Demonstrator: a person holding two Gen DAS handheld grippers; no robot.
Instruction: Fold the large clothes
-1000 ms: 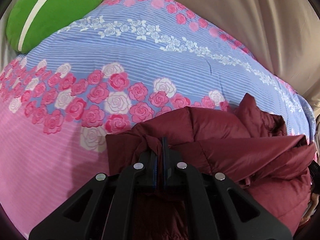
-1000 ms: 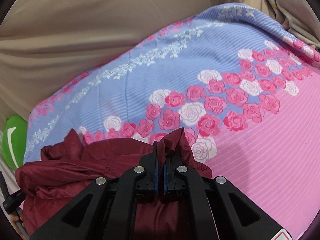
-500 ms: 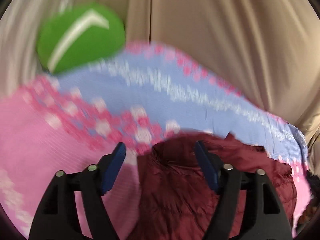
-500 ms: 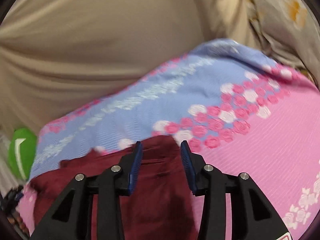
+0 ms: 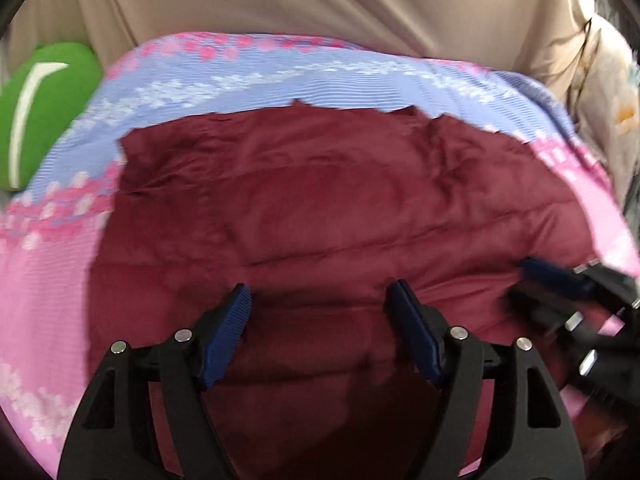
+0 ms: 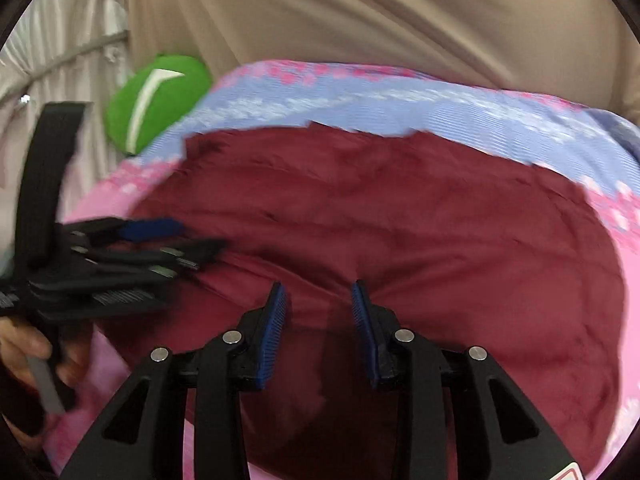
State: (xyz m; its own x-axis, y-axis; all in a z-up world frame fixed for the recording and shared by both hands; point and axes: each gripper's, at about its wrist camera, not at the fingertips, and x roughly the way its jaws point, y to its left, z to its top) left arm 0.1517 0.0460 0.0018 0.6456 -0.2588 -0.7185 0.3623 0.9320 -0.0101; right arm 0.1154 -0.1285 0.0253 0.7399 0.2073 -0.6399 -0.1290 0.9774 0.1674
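A maroon padded jacket [image 5: 320, 208] lies spread flat on a bed with a pink and blue rose-print sheet [image 5: 280, 76]. My left gripper [image 5: 320, 296] hovers open over the jacket's near part, with nothing between its blue pads [image 5: 224, 336]. The right gripper [image 6: 319, 292] is over the near part of the same jacket [image 6: 400, 220]; its jaws are closing, with only loose fabric below them and nothing pinched. Each gripper shows blurred in the other's view: the right gripper [image 5: 520, 284] at the right edge, the left gripper [image 6: 196, 236] at the left, with a person's hand [image 6: 24, 344] on its handle.
A green cushion [image 5: 44, 112] with a white stripe sits at the bed's far left corner, also in the right wrist view [image 6: 156, 100]. A beige curtain [image 5: 320, 0] hangs behind the bed. Pale patterned fabric [image 5: 616, 92] lies past the bed's right side.
Both grippers were shut on bunched maroon fabric a second ago. They have let go, opened and drawn back, and the jacket now lies spread out flat.
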